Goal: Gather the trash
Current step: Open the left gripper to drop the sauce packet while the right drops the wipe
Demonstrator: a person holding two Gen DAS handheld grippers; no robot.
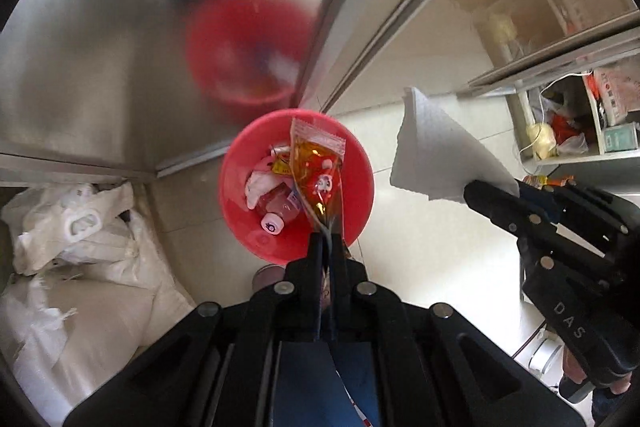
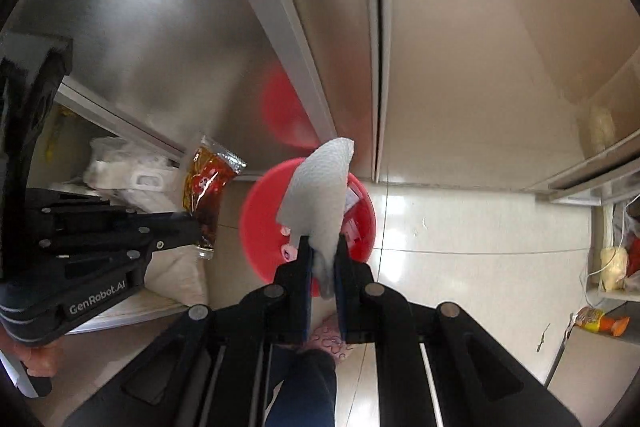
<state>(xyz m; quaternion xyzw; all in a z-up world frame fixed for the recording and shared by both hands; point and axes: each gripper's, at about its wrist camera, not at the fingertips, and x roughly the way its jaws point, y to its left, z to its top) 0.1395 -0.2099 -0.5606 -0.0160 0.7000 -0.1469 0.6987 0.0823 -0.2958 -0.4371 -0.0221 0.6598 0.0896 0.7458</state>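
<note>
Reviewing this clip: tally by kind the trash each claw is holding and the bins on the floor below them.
Snack wrappers held: 1, the orange wrapper in the left claw
Paper towels held: 1, the white paper towel in the right claw
Bins: 1, the red bin
Total: 3

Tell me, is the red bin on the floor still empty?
No, the red bin already holds trash, including a small bottle with a white cap and crumpled white paper.

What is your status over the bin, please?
Left gripper shut on wrapper. Right gripper shut on paper towel. Red bin below, nothing in the way.
</note>
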